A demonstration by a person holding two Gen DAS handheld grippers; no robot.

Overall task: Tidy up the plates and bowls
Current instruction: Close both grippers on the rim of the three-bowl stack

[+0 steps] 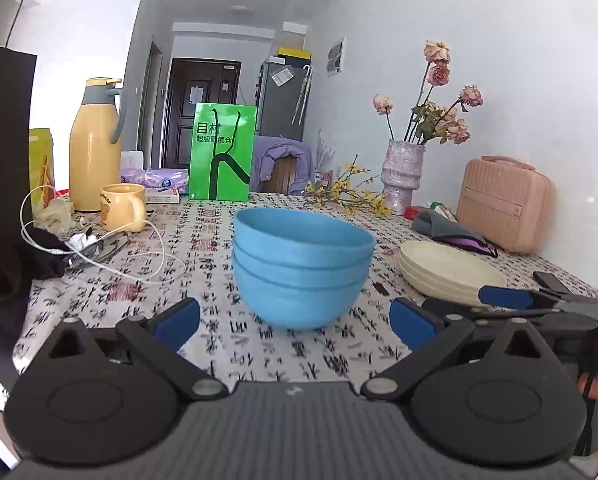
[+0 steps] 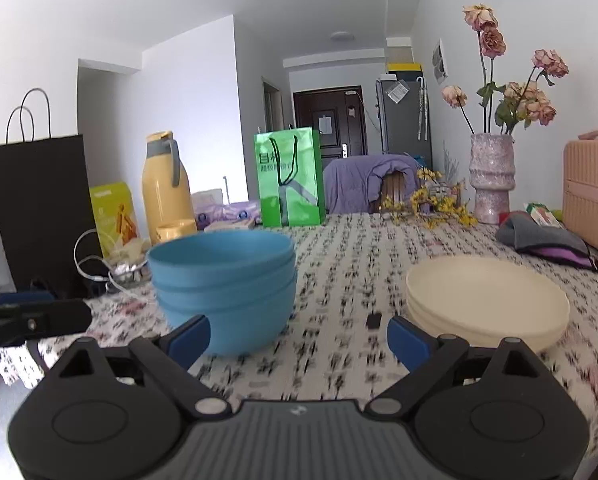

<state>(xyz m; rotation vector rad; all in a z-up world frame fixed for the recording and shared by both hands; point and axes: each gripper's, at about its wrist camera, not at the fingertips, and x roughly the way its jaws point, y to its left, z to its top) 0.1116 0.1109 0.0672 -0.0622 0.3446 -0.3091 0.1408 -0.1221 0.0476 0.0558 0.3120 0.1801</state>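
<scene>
The desk (image 1: 219,344) wears a white cloth printed with black characters and reddish patches, and it stands against a pale wall in a room that runs back to a dark door (image 1: 197,108) and a grey fridge (image 1: 279,100). Three blue bowls (image 1: 301,266) sit nested in one stack near the middle of the desk, the top one holding nothing that shows. To their right, well apart, lies a stack of cream plates (image 2: 485,302), three as far as the rims can be counted. At the back stand one green paper bag (image 1: 222,152), one yellow thermos jug (image 1: 95,144) with a yellow mug (image 1: 122,206) just beside it, one black paper bag (image 2: 39,208), and one speckled vase (image 2: 491,178) holding dried pink roses (image 2: 515,76). A pink case (image 1: 505,204) stands at the right by the wall. The left claw (image 1: 295,320) is spread wide with nothing gripped, the bowls ahead between its blue pads (image 1: 177,322). The right claw (image 2: 298,340) is likewise wide and empty, pointing at bare cloth between bowls and plates
</scene>
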